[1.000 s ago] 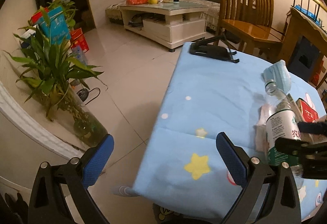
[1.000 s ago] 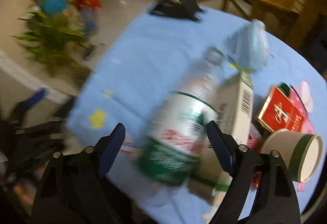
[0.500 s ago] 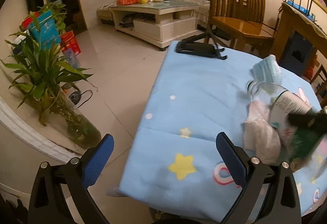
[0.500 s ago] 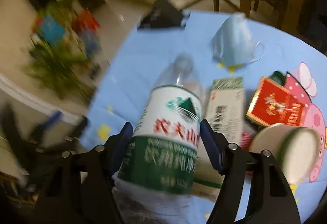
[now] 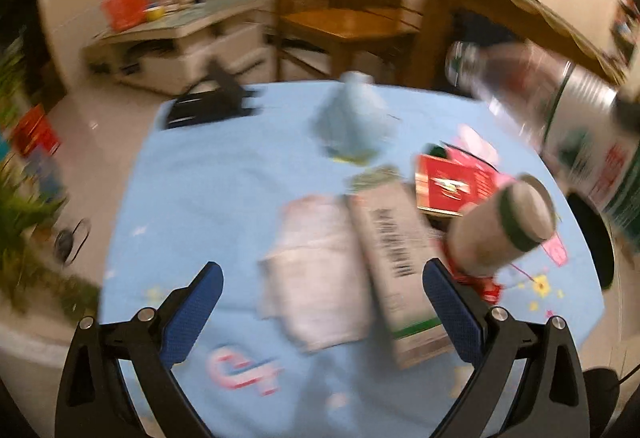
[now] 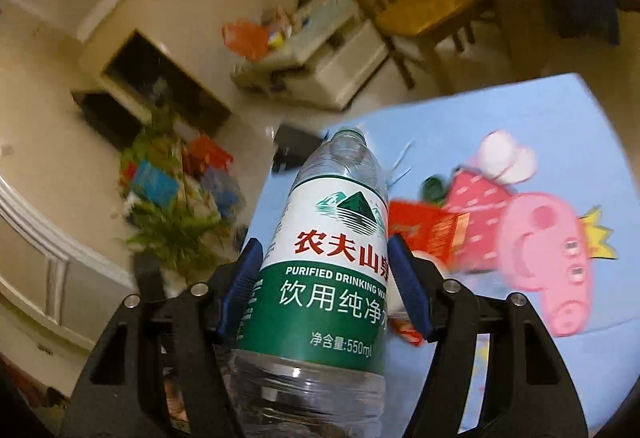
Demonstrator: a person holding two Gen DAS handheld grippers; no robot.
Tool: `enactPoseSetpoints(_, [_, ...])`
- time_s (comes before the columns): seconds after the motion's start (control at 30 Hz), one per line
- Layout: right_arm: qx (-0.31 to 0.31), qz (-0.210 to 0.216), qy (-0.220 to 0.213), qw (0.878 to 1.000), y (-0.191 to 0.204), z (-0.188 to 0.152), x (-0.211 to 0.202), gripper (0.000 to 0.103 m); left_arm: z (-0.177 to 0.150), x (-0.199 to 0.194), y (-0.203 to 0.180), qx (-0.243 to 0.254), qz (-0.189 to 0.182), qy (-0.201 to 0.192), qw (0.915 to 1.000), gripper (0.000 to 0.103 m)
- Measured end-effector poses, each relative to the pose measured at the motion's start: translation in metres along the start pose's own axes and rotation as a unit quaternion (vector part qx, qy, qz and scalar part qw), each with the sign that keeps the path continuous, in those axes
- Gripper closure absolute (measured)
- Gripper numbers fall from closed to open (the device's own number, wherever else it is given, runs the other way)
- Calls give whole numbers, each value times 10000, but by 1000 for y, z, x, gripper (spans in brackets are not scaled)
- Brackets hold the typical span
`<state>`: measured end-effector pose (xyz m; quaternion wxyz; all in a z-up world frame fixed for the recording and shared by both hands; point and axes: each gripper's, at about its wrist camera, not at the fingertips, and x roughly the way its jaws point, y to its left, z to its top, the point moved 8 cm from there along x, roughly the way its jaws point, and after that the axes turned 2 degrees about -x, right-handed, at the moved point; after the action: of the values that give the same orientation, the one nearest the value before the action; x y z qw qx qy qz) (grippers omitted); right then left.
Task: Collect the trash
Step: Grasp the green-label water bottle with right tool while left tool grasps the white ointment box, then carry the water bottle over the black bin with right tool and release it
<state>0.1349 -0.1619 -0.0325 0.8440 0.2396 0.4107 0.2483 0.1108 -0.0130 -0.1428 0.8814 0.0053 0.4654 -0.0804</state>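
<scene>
While the pictures were blurry, this much showed.
Right claw [image 6: 325,280]: squeezed tight on the clear plastic water bottle with the green and white label [image 6: 334,266], held up off the blue cartoon tablecloth [image 6: 560,126].
Left claw [image 5: 322,302]: wide open, holding nothing, above the long grey paper carton [image 5: 394,258].
Other trash: brown paper cup [image 5: 502,228], red card box [image 5: 450,180], blue face mask [image 5: 354,118], all on the cloth.

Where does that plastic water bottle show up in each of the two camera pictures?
Left wrist view: the water bottle is at the upper right, tilted in the air above the table.
Right wrist view: it fills the lower centre, clamped in the right gripper.
Shared landmark: the red packet on the blue tablecloth.
</scene>
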Motion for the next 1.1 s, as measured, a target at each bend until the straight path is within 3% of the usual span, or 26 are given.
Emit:
enactPoseSetpoints(0.13, [236, -68, -291, 9993, -39, 1, -42, 39, -1, 37, -34, 306, 45, 380, 9988, 8])
enactPoseSetpoints(0.17, [310, -77, -345, 9989, -49, 0, -50, 39, -3, 44, -38, 321, 45, 470, 9984, 12])
enactPoseSetpoints(0.2, [350, -82, -374, 9987, -57, -3, -56, 39, -6, 52, -41, 326, 5, 614, 9976, 35])
enactPoseSetpoints(0.23, [402, -76, -405, 9983, -66, -4, -62, 39, -9, 58, -44, 322, -76, 764, 9965, 52])
enactPoseSetpoints(0.27, [449, -72, -429, 9980, -74, -5, -66, 39, -11, 62, -44, 306, -119, 878, 9956, 55])
enactPoseSetpoints(0.63, [737, 46, -633, 9953, -130, -18, -79, 39, 3, 6, -2, -154, 171, 443, 9988, 55])
enactPoseSetpoints(0.8, [1115, -291, -947, 9888, -181, -15, -101, 39, 10, -4, -21, -51, 200, 436, 9988, 55])
enactPoseSetpoints(0.93, [1440, -1074, -1399, 9737, -245, -15, -147, 39, 23, -18, -66, 392, 107, 225, 9989, 54])
enactPoseSetpoints(1.07, [1630, -2263, -1658, 9459, -308, -31, -189, 39, 44, -37, -143, 1099, -146, -144, 9937, 54])
enactPoseSetpoints(1.1, [1677, -2400, -1639, 9420, -320, -35, -192, 39, 46, -39, -158, 1232, -206, -199, 9920, 54])
